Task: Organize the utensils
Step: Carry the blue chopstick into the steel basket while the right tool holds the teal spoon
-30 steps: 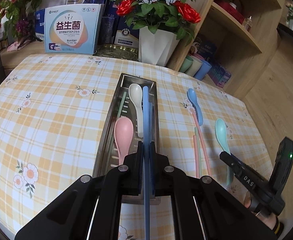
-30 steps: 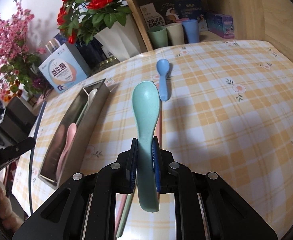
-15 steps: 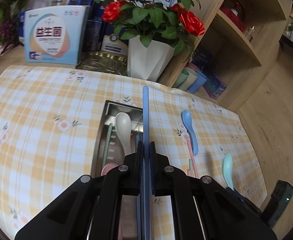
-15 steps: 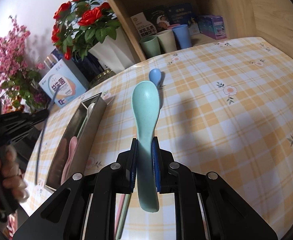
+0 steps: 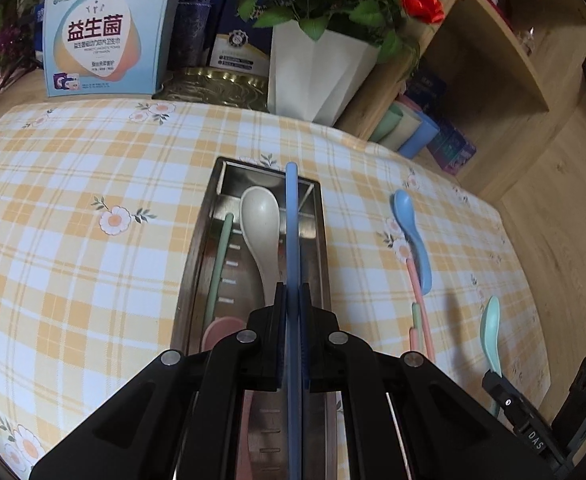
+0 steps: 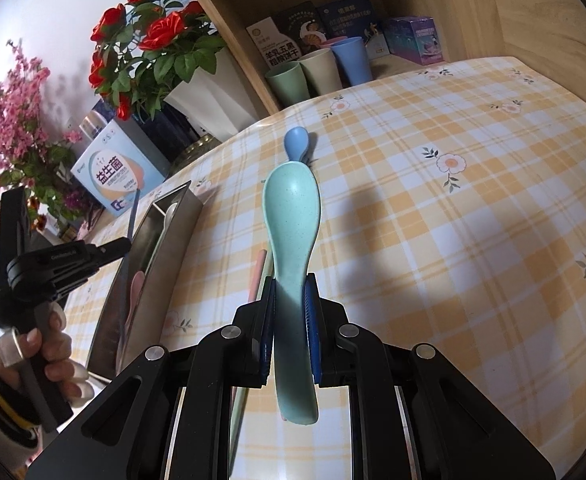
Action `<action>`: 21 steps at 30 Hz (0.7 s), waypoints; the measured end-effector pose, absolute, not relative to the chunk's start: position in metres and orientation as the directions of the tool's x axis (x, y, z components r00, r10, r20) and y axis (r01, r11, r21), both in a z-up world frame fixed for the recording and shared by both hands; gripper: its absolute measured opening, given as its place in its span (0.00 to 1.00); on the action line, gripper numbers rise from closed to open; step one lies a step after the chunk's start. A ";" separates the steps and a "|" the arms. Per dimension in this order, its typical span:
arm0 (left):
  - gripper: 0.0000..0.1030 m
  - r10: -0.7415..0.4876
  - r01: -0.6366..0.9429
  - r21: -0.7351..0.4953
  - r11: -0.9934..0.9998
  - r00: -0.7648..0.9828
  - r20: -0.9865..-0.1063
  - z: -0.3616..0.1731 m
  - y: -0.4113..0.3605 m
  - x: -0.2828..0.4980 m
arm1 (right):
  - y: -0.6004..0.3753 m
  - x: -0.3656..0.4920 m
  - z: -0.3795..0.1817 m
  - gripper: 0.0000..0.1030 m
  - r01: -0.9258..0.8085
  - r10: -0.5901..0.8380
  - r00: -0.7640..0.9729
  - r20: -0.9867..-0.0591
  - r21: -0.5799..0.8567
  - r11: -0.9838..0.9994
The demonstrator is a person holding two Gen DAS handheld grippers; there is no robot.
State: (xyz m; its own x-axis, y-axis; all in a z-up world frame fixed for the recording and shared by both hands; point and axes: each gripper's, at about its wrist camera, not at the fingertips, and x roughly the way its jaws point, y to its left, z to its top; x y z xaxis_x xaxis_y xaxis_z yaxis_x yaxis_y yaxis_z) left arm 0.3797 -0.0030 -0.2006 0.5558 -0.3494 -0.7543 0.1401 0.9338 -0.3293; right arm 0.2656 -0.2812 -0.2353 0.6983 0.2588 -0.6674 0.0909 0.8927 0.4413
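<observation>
My left gripper [image 5: 292,290] is shut on a blue chopstick [image 5: 292,216] and holds it lengthwise above the steel utensil tray [image 5: 197,240]. The tray holds a cream spoon [image 5: 259,216], a green chopstick [image 5: 221,256] and a pink spoon [image 5: 219,330]. My right gripper [image 6: 289,284] is shut on a teal spoon [image 6: 293,208], bowl forward, above the checked tablecloth to the right of the tray [image 6: 173,232]. A blue spoon [image 5: 409,232], pink chopsticks [image 5: 417,300] and a green chopstick [image 5: 414,316] lie on the cloth between them.
A white vase of red roses [image 5: 317,64], a light blue box [image 5: 101,36] and a brass dish [image 5: 213,88] stand behind the tray. A wooden shelf [image 6: 373,8] with three cups [image 6: 317,72] and boxes borders the table's far right.
My left gripper rose and pulled back, then came down and forward again over the tray with the blue chopstick. My right gripper lifted the teal spoon slightly, still gripping it.
</observation>
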 end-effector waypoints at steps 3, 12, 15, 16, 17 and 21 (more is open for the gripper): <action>0.06 -0.346 0.154 -0.314 0.937 0.538 -0.769 -0.204 -0.007 0.380 | -0.281 0.266 -0.237 0.14 0.093 0.265 0.692 -0.672 0.447 0.890; 0.06 -0.342 0.172 -0.295 0.940 0.487 -0.804 -0.217 -0.016 0.379 | -0.281 0.266 -0.237 0.14 0.100 0.262 0.690 -0.675 0.447 0.889; 0.06 -0.335 0.172 -0.288 0.942 0.483 -0.809 -0.217 -0.017 0.380 | -0.280 0.265 -0.236 0.14 0.095 0.264 0.691 -0.673 0.446 0.890; 0.06 -0.331 0.174 -0.282 0.943 0.482 -0.811 -0.217 -0.018 0.380 | -0.280 0.265 -0.235 0.14 0.094 0.264 0.691 -0.673 0.446 0.890; 0.06 -0.329 0.175 -0.279 0.944 0.481 -0.813 -0.217 -0.018 0.380 | -0.281 0.265 -0.235 0.14 0.094 0.263 0.693 -0.672 0.445 0.890; 0.06 -0.315 0.176 -0.261 0.949 0.469 -0.825 -0.219 -0.019 0.381 | -0.282 0.264 -0.233 0.14 0.098 0.259 0.696 -0.670 0.446 0.890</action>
